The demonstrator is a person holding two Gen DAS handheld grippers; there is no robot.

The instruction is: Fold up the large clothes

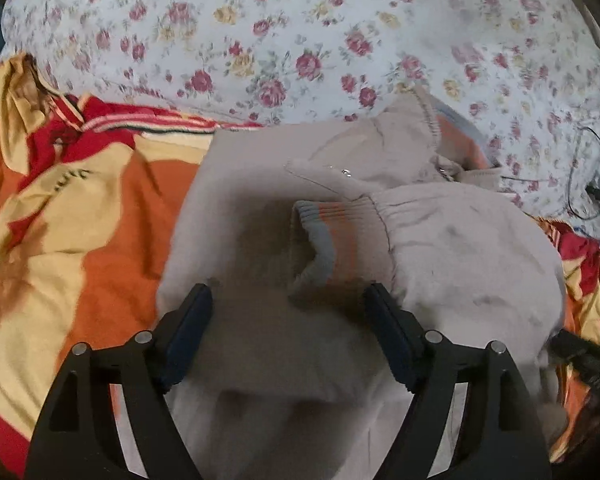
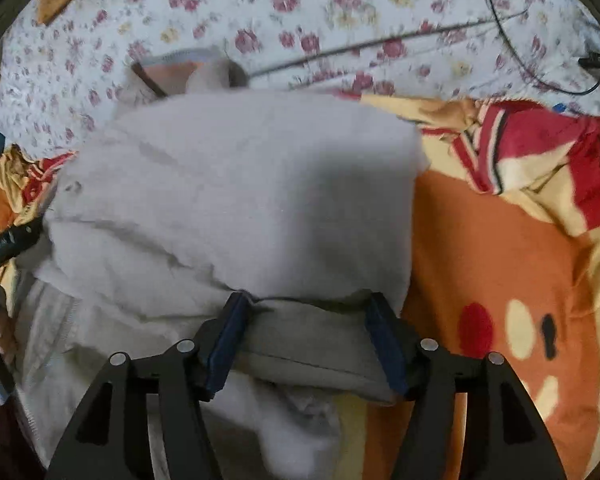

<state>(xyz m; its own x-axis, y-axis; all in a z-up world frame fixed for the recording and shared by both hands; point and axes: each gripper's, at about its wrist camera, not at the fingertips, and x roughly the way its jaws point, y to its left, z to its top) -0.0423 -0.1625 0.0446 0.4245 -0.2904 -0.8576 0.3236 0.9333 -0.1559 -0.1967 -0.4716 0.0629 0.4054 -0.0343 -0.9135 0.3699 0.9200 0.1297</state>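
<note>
A pale beige fleece garment (image 1: 260, 208) lies in the middle, its ribbed cuff (image 1: 328, 236) banded grey and orange. Under it spreads a plush blanket (image 1: 112, 216) in orange, cream yellow and red, with thin red and cream stripes and a black line on the far side. Farther off, a white cotton sheet (image 1: 300, 40) carries small pink-red and yellow roses. Both tools' black plastic fingers (image 2: 384, 344) wear dark blue pads.

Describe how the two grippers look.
Both look alike. The left gripper and the right gripper each have two black, forked plastic arms with triangular cut-outs and round silver pins at the joints. The fingers carry dark blue pads. No cables or markings show on them.
</note>
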